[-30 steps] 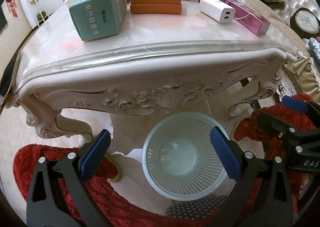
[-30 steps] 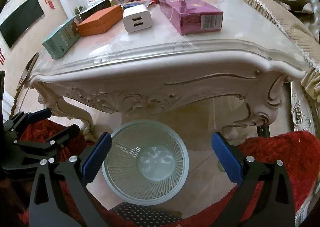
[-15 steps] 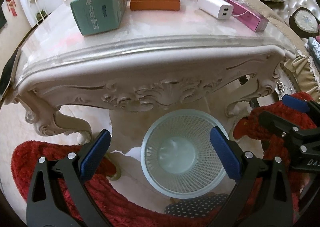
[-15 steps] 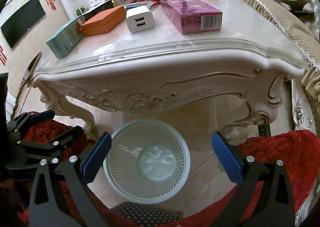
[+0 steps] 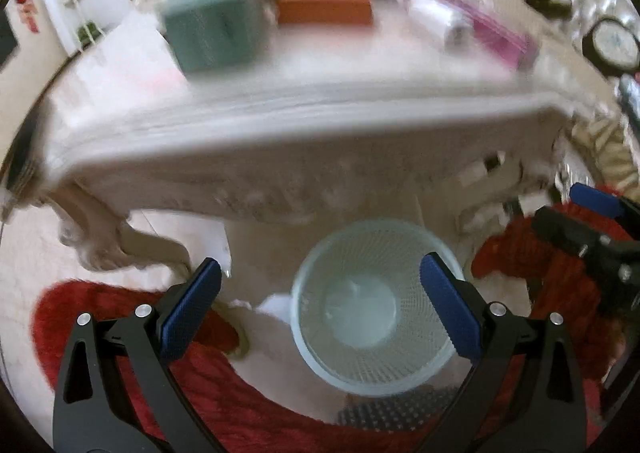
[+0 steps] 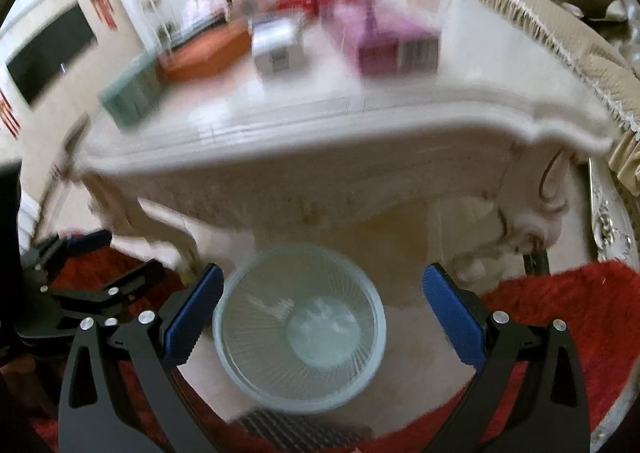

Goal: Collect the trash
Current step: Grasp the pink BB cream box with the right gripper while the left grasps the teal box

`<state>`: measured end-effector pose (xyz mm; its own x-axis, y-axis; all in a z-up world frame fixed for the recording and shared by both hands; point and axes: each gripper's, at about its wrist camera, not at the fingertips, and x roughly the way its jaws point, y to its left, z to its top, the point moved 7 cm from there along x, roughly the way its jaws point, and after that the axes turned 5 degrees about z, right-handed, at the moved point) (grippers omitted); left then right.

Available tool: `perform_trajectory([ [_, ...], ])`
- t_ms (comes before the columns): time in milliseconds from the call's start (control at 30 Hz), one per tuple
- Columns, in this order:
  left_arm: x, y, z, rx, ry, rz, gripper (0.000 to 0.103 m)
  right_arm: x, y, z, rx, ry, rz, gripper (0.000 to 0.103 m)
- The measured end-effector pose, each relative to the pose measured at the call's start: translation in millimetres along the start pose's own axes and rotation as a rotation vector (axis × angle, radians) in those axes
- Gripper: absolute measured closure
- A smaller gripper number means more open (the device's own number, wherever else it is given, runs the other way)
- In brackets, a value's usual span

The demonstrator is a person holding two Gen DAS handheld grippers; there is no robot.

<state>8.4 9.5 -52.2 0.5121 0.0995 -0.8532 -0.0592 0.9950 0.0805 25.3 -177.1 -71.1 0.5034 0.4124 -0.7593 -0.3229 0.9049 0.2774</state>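
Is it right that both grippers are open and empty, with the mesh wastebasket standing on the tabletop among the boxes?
Not quite. The mesh wastebasket stands on the floor beneath the table, as the right wrist view shows. Left gripper and right gripper are indeed open and empty.

I stand in a home living room: a carved cream table (image 6: 320,133), fringed sofa (image 6: 560,33) at right, red rug (image 5: 240,393) near.

Left tongs (image 5: 320,293) gape empty above a pale mesh basket (image 5: 374,307) beside the blurred table (image 5: 280,125).

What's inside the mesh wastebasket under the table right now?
The mesh wastebasket looks empty: only its pale bottom shows. A blue finger pad covers part of its right rim.
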Motion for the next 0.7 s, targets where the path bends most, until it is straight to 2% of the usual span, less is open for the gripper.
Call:
perform_trajectory([
  [133,-31,35,48,-0.074,-0.173,0.034,0.006,-20,-8,49,-0.068,-0.127,0.013,0.007],
  [267,-30,52,94,-0.09,-0.261,0.096,0.006,-9,-24,105,-0.164,-0.174,-0.05,0.007],
  [367,-16,55,120,-0.076,-0.272,0.136,0.006,10,-34,133,-0.173,-0.147,-0.011,0.007],
  [467,-3,52,133,-0.064,-0.257,0.131,0.006,33,-39,148,-0.182,-0.086,0.028,0.007],
  [700,26,56,144,-0.069,-0.197,0.145,0.006,55,-33,157,-0.273,-0.032,-0.003,0.008],
])
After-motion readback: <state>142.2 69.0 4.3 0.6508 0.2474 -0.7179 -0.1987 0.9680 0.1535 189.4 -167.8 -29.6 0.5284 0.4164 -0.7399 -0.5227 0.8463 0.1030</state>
